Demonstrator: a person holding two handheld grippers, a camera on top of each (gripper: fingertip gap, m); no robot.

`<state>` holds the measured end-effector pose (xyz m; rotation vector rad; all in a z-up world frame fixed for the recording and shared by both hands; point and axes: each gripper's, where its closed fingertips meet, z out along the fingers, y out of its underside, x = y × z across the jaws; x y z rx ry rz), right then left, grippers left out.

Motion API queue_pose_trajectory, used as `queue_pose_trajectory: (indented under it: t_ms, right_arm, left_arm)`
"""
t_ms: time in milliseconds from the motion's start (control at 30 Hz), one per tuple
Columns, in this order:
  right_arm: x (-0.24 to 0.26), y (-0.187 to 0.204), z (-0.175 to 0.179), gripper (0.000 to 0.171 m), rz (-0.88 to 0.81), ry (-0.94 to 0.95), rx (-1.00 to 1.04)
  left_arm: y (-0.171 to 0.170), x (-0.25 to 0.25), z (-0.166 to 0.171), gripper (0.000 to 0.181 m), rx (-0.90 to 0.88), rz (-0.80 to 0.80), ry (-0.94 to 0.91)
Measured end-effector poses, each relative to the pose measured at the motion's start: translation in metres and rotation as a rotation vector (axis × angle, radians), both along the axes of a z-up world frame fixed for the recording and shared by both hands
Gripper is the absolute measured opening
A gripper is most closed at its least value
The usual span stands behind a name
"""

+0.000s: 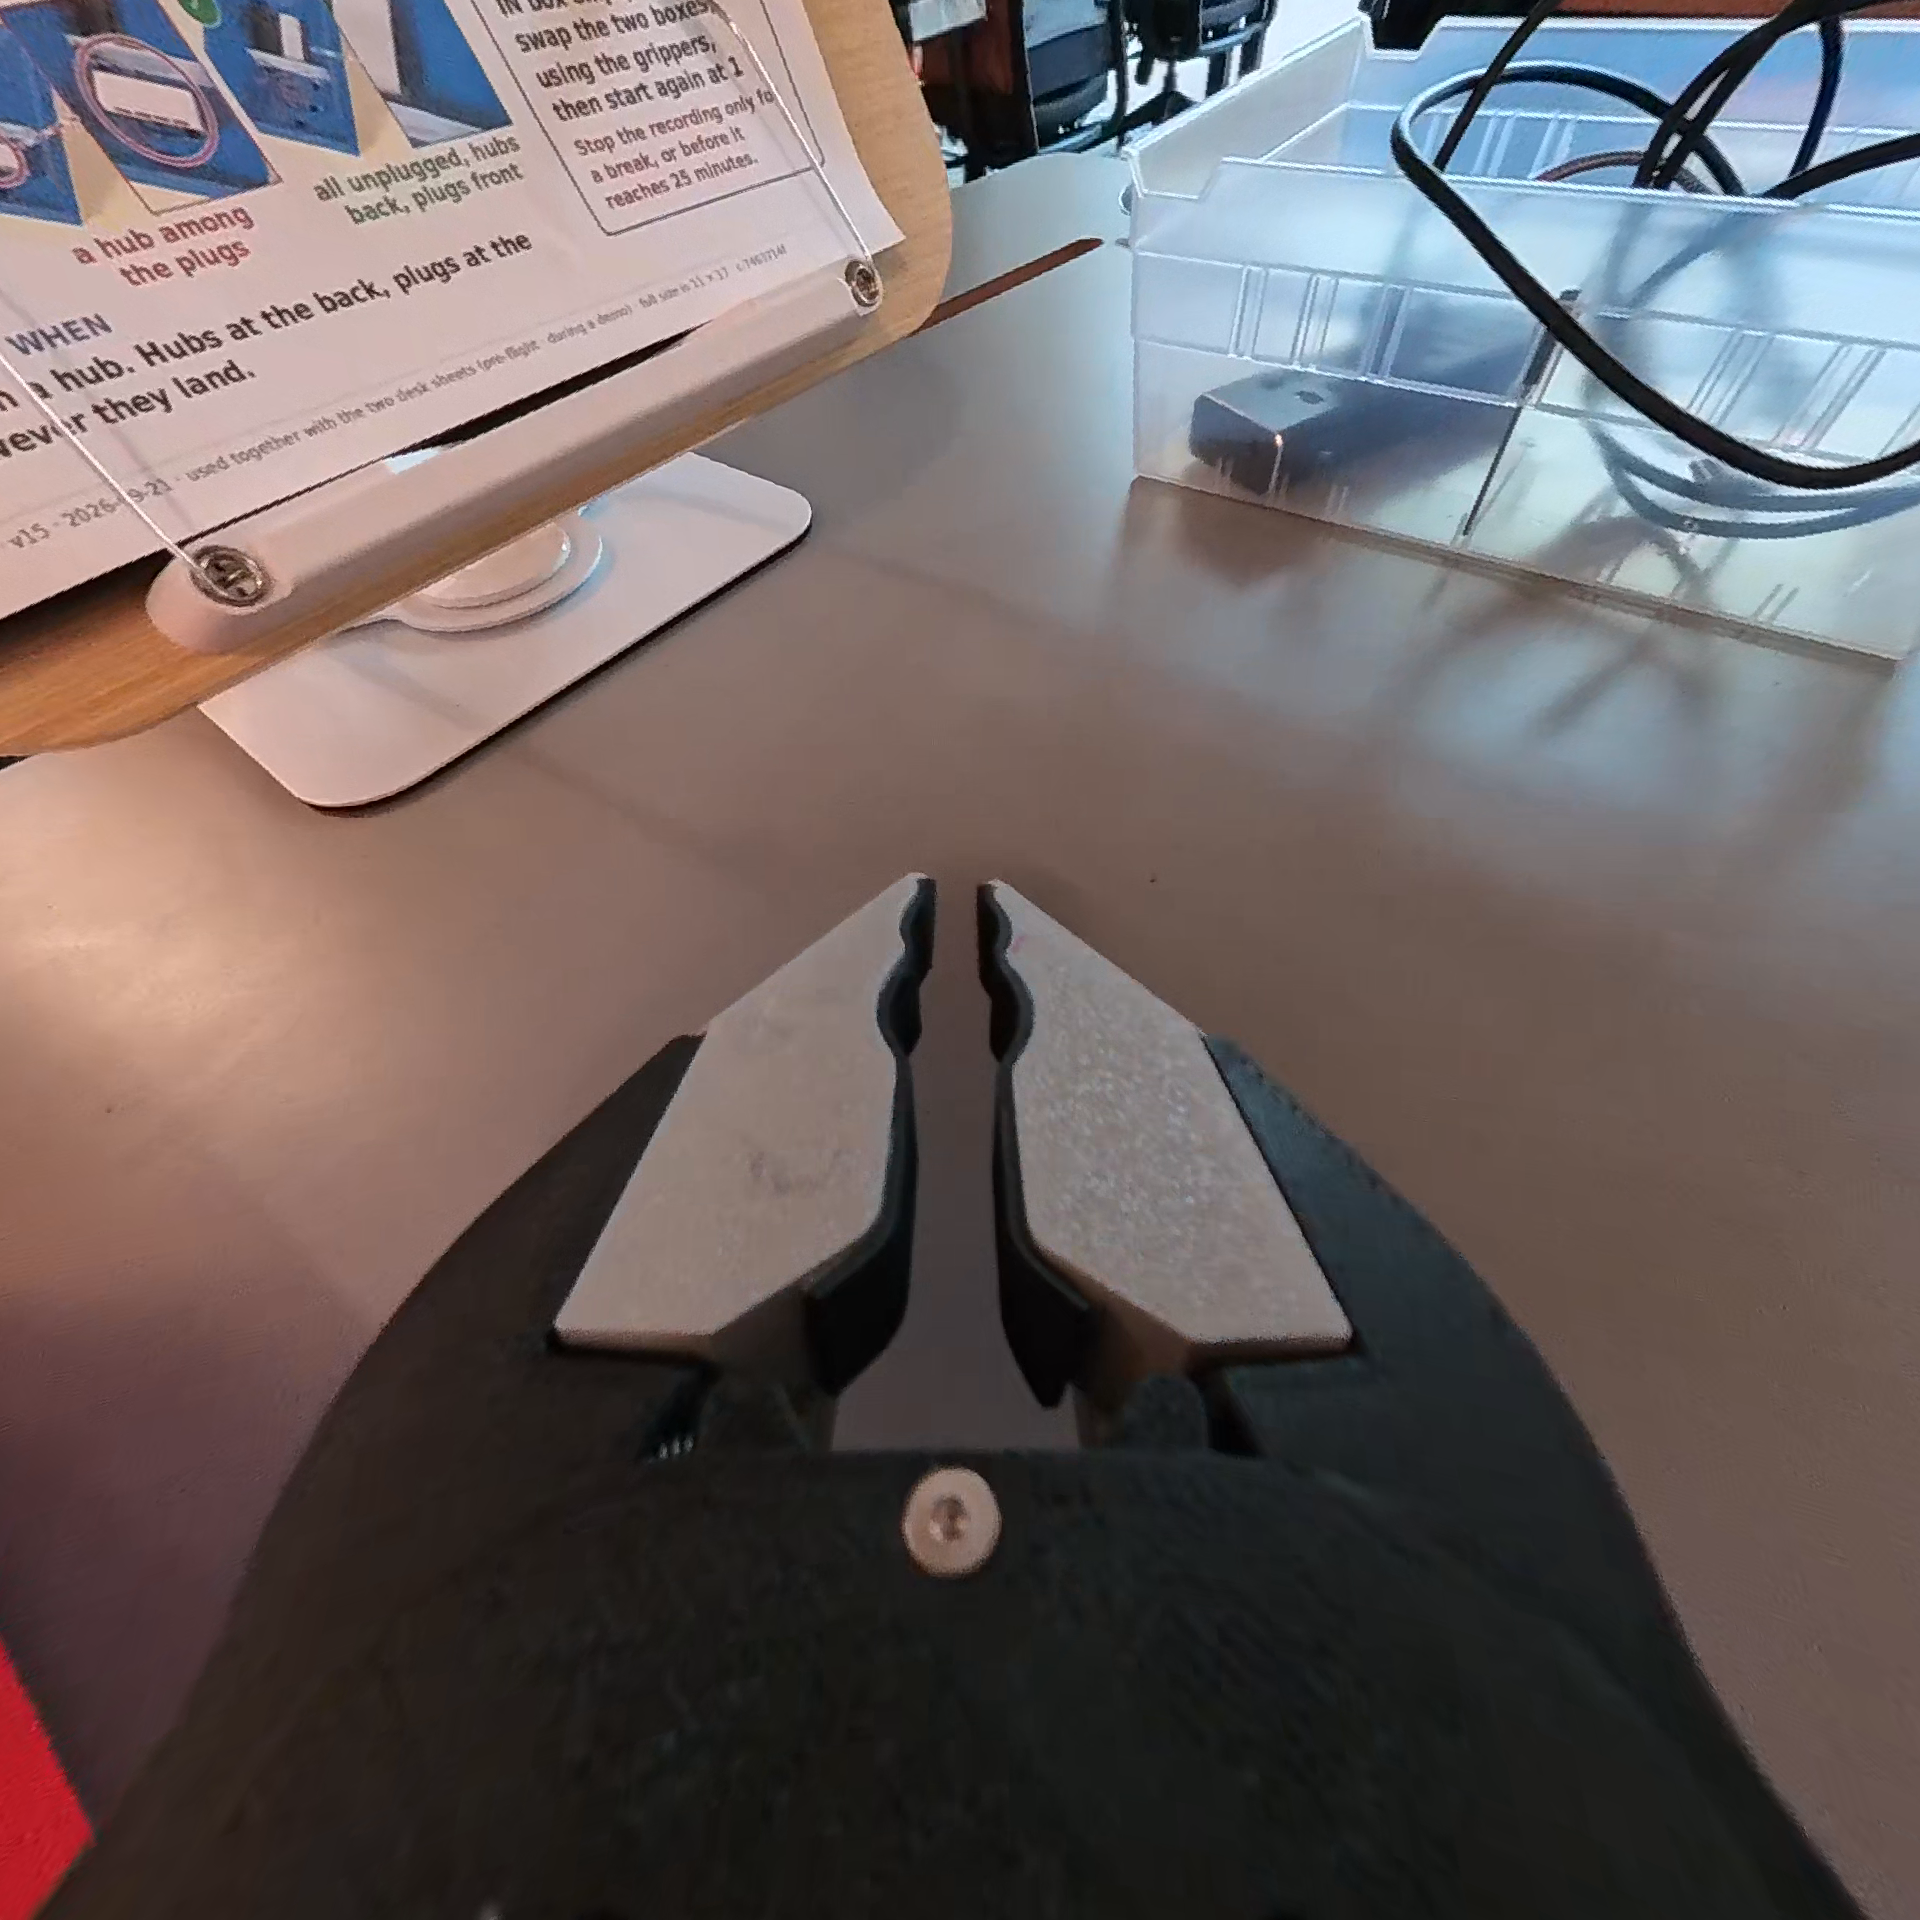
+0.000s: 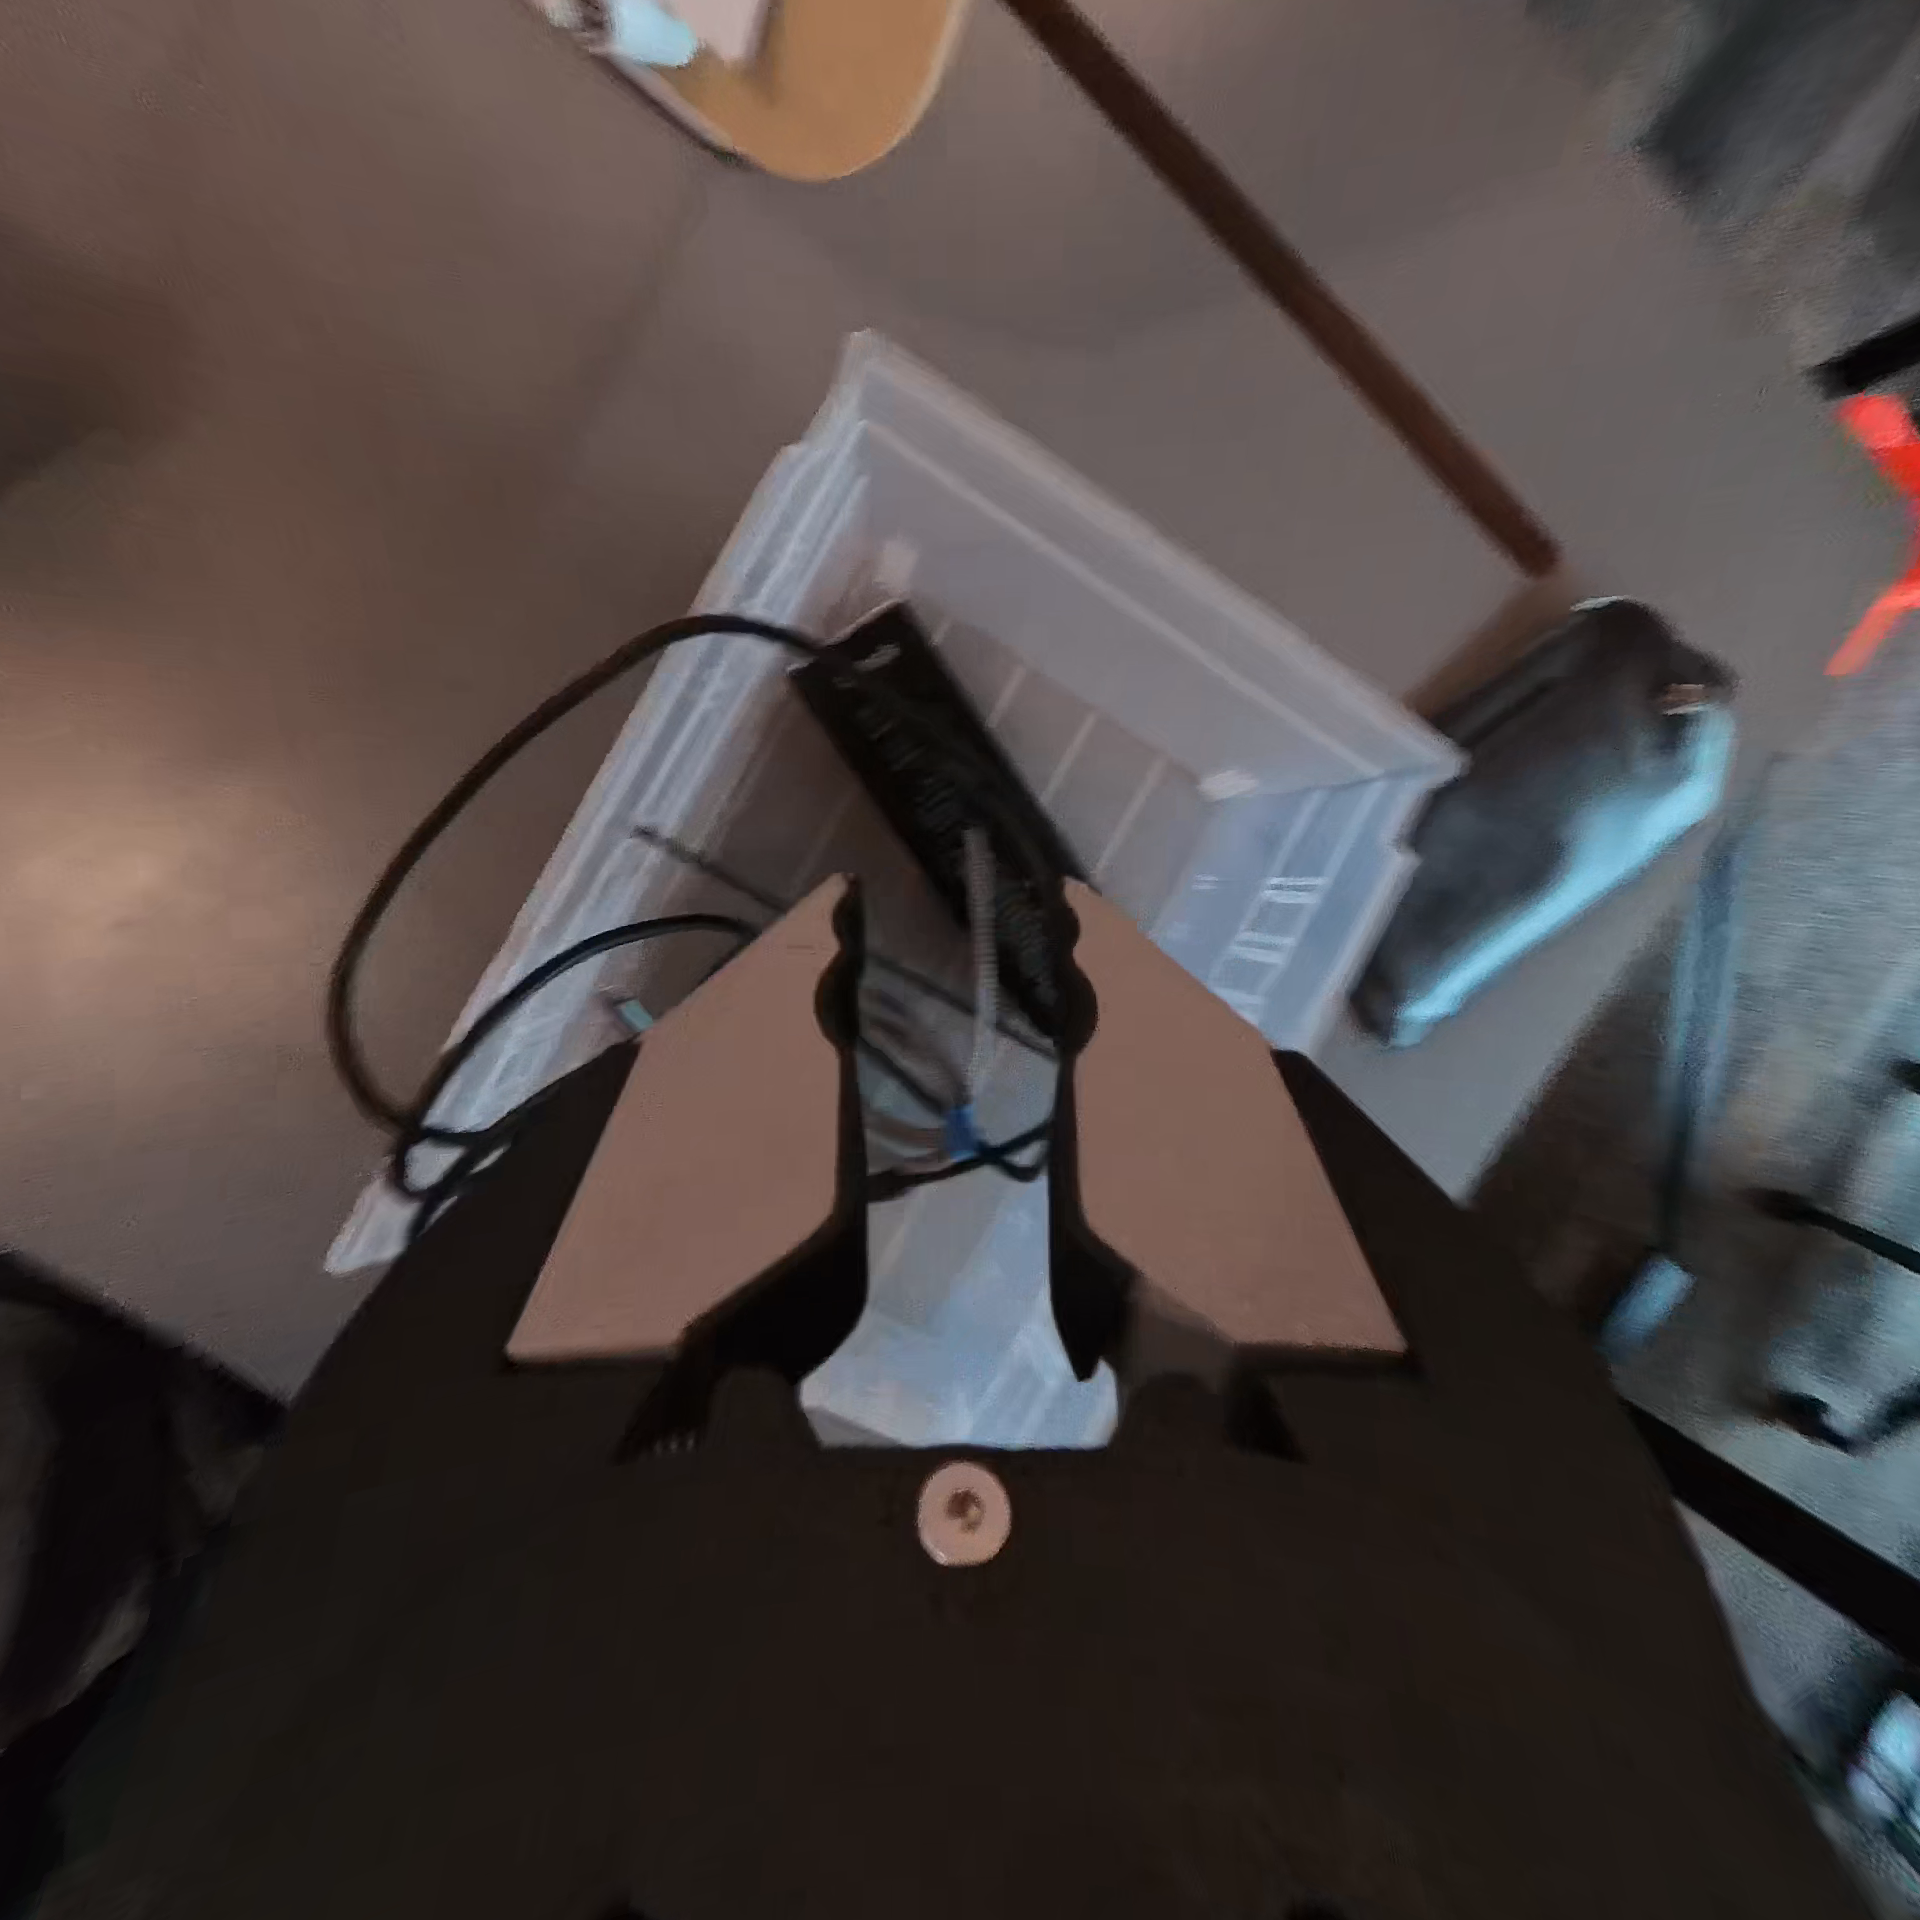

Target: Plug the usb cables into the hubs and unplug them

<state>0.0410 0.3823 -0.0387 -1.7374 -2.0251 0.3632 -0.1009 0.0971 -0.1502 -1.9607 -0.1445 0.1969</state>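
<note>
— What carries everything here?
— A bench (image 1: 1351, 935) with a smooth grey-brown top, glossy enough to hold soft pale reflections.

— Anything standing on it at the back?
— At the left, a wooden board (image 1: 914, 156) with rounded corners on a white stand (image 1: 499, 665), a printed sheet (image 1: 312, 260) clipped to it by thin wires.

— And beyond the far edge?
— In the left wrist view, dark chair frames (image 1: 1091, 73) on a pale floor, small and dim. The right wrist view is badly blurred: a dark brown strip (image 2: 1278, 281) runs along the bench edge, with grey floor (image 2: 1818, 935) past it.

— How is the light?
— Diffuse and bright, without hard shadows.
</note>
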Motion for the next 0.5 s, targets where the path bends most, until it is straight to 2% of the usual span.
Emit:
queue_pose_trajectory:
  t_ms: [33,133,200,300,433,500]
  right_arm:
    - [0.006,-0.017,-0.006,0.036,0.045,-0.004,-0.075]
    - [0.03,-0.074,-0.018,0.063,0.23,-0.032,-0.187]
    - [0.049,-0.088,-0.026,0.066,0.332,-0.074,-0.08]
    - [0.07,-0.089,-0.03,0.072,0.366,-0.141,0.015]
    - [0.079,-0.041,-0.034,0.074,0.364,-0.187,0.317]
    - [0.075,-0.034,-0.047,0.076,0.4,-0.192,0.382]
  left_arm:
    - [0.0,0.001,0.0,0.006,-0.004,-0.003,0.005]
    - [0.001,0.003,-0.001,0.006,-0.01,-0.008,0.017]
    - [0.001,0.003,-0.001,0.006,-0.01,-0.01,0.016]
    - [0.001,0.003,-0.001,0.006,-0.011,-0.01,0.01]
    - [-0.001,0.004,0.0,0.006,-0.001,-0.006,0.004]
    - [-0.001,0.003,0.0,0.006,-0.001,-0.004,0.003]
